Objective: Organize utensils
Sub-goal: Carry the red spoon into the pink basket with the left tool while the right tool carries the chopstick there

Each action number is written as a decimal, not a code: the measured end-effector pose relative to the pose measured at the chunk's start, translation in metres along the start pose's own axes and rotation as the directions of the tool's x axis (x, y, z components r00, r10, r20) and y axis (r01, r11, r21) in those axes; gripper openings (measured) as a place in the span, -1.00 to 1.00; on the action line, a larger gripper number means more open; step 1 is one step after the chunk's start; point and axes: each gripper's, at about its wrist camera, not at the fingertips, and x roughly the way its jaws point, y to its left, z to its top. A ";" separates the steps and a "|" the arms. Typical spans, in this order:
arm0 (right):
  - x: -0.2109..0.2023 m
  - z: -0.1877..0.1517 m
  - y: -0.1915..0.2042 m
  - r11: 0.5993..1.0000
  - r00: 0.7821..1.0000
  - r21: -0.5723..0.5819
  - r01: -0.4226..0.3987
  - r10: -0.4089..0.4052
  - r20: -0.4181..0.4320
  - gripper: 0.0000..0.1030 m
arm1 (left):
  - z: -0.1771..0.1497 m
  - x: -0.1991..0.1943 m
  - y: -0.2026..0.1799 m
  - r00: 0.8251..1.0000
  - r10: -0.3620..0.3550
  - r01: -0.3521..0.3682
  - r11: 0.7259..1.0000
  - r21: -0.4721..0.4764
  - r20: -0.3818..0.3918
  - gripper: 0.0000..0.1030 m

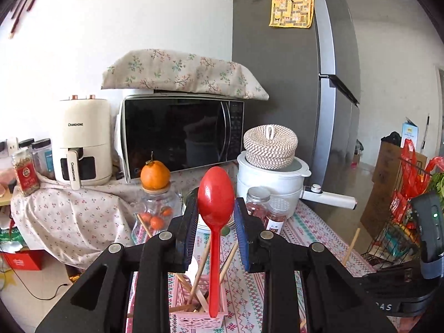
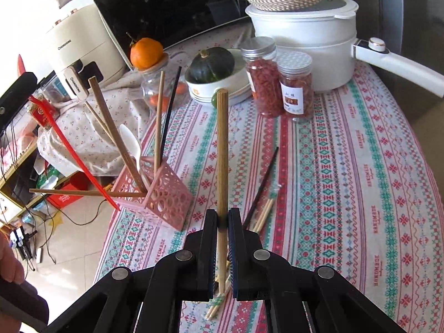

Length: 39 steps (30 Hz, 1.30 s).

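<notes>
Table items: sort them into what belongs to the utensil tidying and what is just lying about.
Belongs to the job:
- pink holder
- red spoon, standing in the holder between the open left gripper
- wooden chopstick, clamped in the right gripper
- loose chopsticks on the tablecloth

Just lying about:
- orange
- squash
- snack jars
- white pot
- microwave

The left gripper (image 1: pixel 216 216) is hovering with its jaws spread either side of a glossy red plastic spoon (image 1: pixel 215 216), which is standing bowl-up in a pink perforated plastic basket (image 1: pixel 194 316) alongside several wooden chopsticks (image 1: pixel 200 266).
</notes>
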 end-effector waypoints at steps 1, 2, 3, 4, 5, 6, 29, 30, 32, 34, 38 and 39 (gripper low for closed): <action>0.000 0.000 0.000 1.000 1.000 0.001 0.000 0.000 0.000 -0.90 | -0.002 0.004 0.001 1.000 0.010 -0.010 1.000 -0.003 0.004 -0.46; 0.000 0.000 -0.001 1.000 1.000 0.002 0.000 0.000 0.000 -0.90 | -0.004 0.009 0.002 1.000 0.017 -0.017 1.000 -0.003 0.003 -0.47; 0.000 0.000 -0.001 1.000 1.000 0.002 0.001 -0.001 0.001 -0.90 | -0.005 0.012 0.003 1.000 0.025 -0.025 1.000 -0.002 0.008 -0.46; 0.000 0.000 -0.002 1.000 1.000 0.001 -0.001 0.001 0.002 -0.90 | -0.006 0.014 0.004 0.999 0.030 -0.030 1.000 -0.004 0.015 -0.46; 0.000 0.000 -0.002 1.000 1.000 0.001 -0.003 0.003 0.004 -0.90 | -0.006 0.016 0.005 0.999 0.031 -0.031 0.999 -0.010 0.022 -0.46; 0.000 0.000 -0.003 1.000 1.000 0.001 -0.004 0.004 0.007 -0.90 | -0.006 0.018 0.006 0.999 0.031 -0.030 0.999 -0.016 0.025 -0.46; -0.010 0.006 -0.007 1.000 0.998 0.016 -0.014 0.013 0.061 -0.90 | -0.032 0.044 0.006 0.967 0.012 -0.027 0.998 -0.056 -0.254 0.10; -0.011 0.007 -0.005 1.000 0.997 0.016 -0.017 0.016 0.069 -0.90 | -0.032 0.040 0.006 0.963 0.004 -0.020 0.998 -0.056 -0.270 0.14; -0.014 0.008 -0.002 1.000 0.996 0.015 -0.025 0.024 0.087 -0.90 | -0.033 0.034 0.008 0.951 -0.018 -0.002 0.998 -0.063 -0.307 0.17; -0.018 0.011 0.003 0.999 0.994 0.014 -0.035 0.034 0.107 -0.90 | -0.032 0.024 0.012 0.943 -0.035 0.011 0.997 -0.076 -0.332 0.19; -0.027 0.017 0.018 0.998 0.984 0.005 -0.060 0.058 0.166 -0.90 | -0.025 -0.002 0.021 0.940 -0.066 0.036 0.995 -0.094 -0.334 0.26; -0.029 0.019 0.023 0.998 0.981 0.002 -0.067 0.065 0.183 -0.90 | -0.024 -0.009 0.024 0.941 -0.068 0.039 0.995 -0.094 -0.331 0.29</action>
